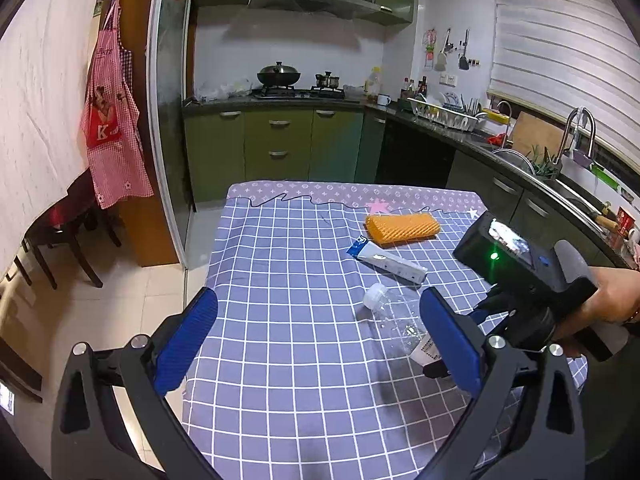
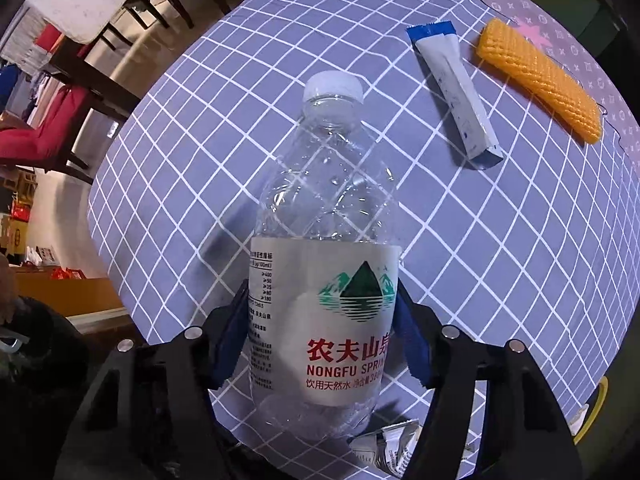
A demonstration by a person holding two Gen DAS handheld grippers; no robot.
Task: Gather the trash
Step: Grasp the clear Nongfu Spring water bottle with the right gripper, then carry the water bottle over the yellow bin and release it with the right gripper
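A clear plastic bottle (image 2: pixel 324 208) with a white cap and a Nongfu Spring label sits between the blue pads of my right gripper (image 2: pixel 322 328), which is shut on its labelled body. It also shows in the left wrist view (image 1: pixel 394 322), with the right gripper's body (image 1: pixel 520 264) behind it. A white and blue wrapper (image 1: pixel 386 260) (image 2: pixel 456 96) and an orange ridged sponge (image 1: pixel 402 228) (image 2: pixel 540 80) lie on the checked tablecloth (image 1: pixel 288 320) beyond the bottle. My left gripper (image 1: pixel 316 340) is open and empty above the table's near part.
Crumpled silver wrappers (image 2: pixel 388 446) lie below the bottle near the table edge. A yellow-rimmed object (image 2: pixel 592 412) shows at the lower right. Kitchen counters with a sink (image 1: pixel 516 160) stand to the right and behind. Chairs (image 1: pixel 60 236) stand on the left.
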